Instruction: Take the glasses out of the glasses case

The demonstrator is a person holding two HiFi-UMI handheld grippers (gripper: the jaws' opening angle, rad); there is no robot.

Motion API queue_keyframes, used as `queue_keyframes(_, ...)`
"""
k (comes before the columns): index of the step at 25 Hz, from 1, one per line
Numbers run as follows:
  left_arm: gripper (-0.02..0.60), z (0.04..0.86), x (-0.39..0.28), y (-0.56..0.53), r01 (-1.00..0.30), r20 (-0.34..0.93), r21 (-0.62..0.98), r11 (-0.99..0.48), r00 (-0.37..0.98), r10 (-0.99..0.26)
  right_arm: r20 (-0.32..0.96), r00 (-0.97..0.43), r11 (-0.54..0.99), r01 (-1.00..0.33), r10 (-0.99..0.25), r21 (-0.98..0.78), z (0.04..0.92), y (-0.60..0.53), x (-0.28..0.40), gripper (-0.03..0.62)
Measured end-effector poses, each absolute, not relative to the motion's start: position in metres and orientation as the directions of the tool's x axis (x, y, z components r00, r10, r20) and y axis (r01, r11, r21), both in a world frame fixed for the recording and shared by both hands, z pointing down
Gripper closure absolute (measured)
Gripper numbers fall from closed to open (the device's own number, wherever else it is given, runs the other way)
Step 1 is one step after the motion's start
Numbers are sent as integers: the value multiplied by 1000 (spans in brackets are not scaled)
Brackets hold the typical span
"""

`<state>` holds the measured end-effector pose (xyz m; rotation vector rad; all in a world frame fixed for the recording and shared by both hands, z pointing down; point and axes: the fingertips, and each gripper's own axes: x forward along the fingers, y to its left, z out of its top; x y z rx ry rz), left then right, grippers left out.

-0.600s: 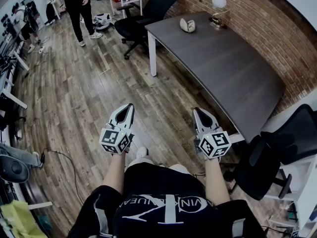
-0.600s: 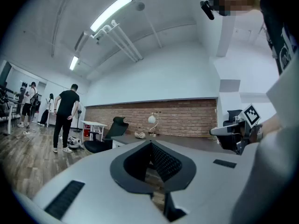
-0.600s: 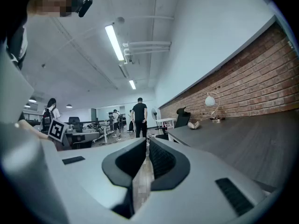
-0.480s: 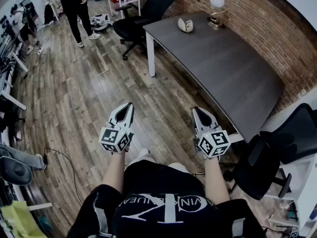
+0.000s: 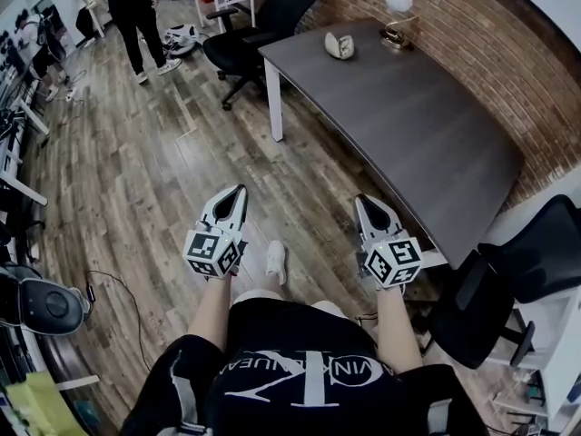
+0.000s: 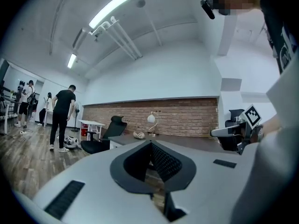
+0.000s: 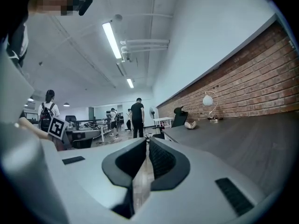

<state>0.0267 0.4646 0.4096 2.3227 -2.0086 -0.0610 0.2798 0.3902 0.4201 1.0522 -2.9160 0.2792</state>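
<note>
Two tongs (left (image 5: pixel 239 191), right (image 5: pixel 361 202)), one desk (image 5: pixel 427 125), one lamp (image 5: pixel 399 5), one glasses case (image 5: pixel 340 45), two black chairs (image 5: pixel 277 12) (image 5: pixel 536 248)

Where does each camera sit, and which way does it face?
Head view: on the person's head, looking down at the floor, table, left gripper, right gripper, forearms and lap.
Left gripper view: rides that gripper, looking along its shut fingers toward the brick wall; shirt at right.
Right gripper view: rides that gripper, looking along its shut fingers along the table; shirt at left.
All three show the glasses case.
</note>
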Motion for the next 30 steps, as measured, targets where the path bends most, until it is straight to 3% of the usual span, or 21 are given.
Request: queue_keyframes(30,566,423,-60,239,-967,60,113,-228,236,-970,140,-682,648,-729,-718,-221,438,187,195,554)
